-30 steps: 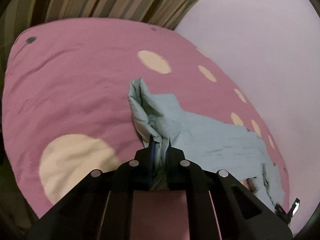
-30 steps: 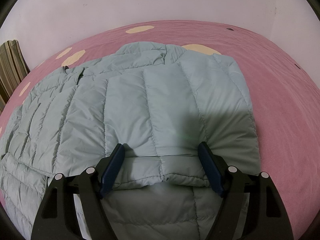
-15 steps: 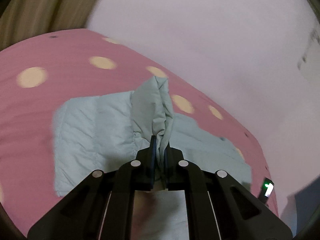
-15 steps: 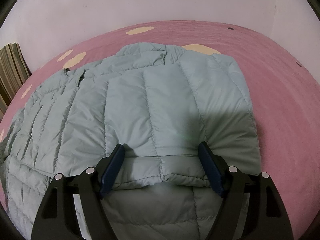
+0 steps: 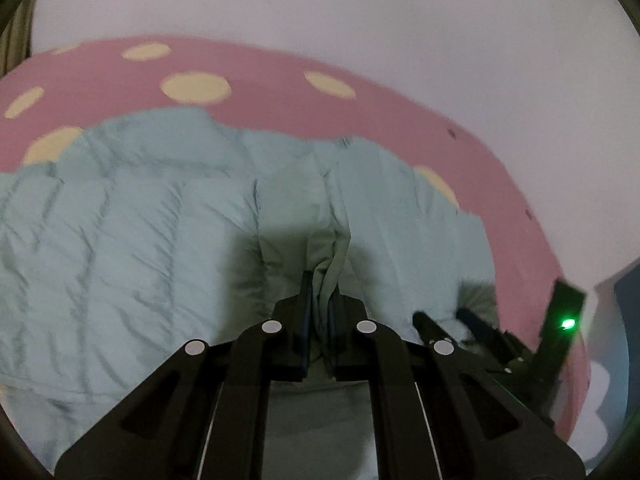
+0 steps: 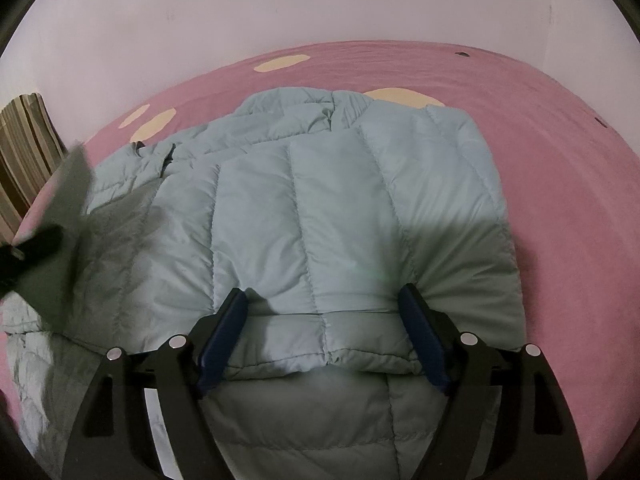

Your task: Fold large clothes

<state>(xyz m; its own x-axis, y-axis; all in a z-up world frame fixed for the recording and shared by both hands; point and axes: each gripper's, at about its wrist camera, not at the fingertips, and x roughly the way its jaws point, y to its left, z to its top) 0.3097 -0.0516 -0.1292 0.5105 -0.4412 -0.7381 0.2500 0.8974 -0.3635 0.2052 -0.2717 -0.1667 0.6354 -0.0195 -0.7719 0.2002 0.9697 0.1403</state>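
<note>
A blurred dark shape (image 6: 52, 236) hides the jacket's (image 6: 320, 208) left edge.

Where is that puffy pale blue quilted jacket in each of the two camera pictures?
Left wrist view: the pale blue quilted jacket fills the middle, a fold pinched in the left claw.
Right wrist view: it fills the centre, its hem between the open right claw.
Shared landmark: the pink spotted bedsheet.

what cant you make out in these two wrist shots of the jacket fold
- Left wrist view: which part of the pale blue quilted puffer jacket the left gripper pinches; bunched fabric and motion blur hide it.
- Right wrist view: the jacket's near hem, behind the open right gripper and the lower edge.
- Right wrist view: the dark blurred shape at left; too smeared to identify.
</note>
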